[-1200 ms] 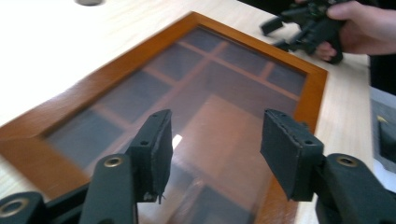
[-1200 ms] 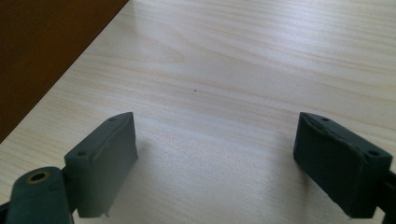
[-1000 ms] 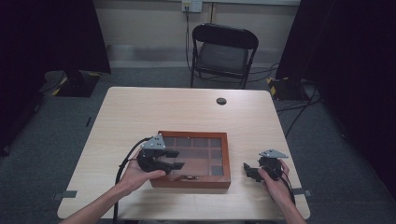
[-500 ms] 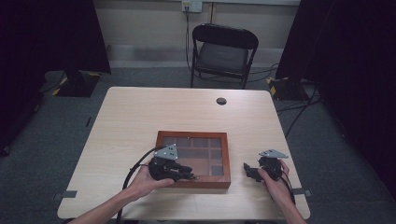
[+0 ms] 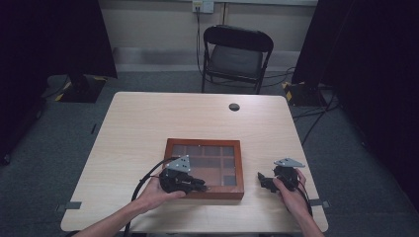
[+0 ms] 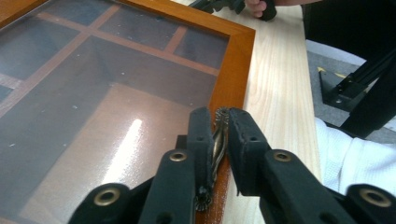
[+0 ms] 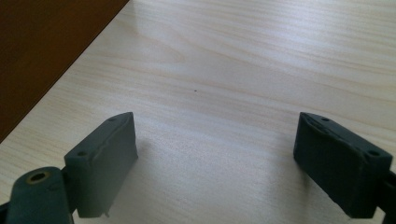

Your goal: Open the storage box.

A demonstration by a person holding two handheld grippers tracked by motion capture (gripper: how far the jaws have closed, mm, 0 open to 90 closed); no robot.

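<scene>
We found the small brass latch (image 6: pixel 217 140) on the near front edge of the wooden display box (image 5: pixel 204 190), toward the box's near right corner, and the box itself lay on the table (image 5: pixel 148 123) close to the person's edge. Our left gripper (image 6: pixel 218 125) had its two black jaws pinched tight on that latch, one pad on each face of the thin ornate metal, with almost no gap showing between them. To do this step well, we judged that the pull should follow the arc of the lid's hinge at the far side of the box rather than drag the latch straight toward us, since a sideways tug could let the slim metal slip out of the pads. We also thought the grip sat a little shallow, so a slow, steady lift was safer than a quick one. The glass lid (image 6: pixel 93 93) lay flat and shut over the compartments. To the right of the box, our right gripper (image 5: pixel 269 180) rested apart from it with its jaws spread wide on nothing, free to steady the box frame if it began to slide
</scene>
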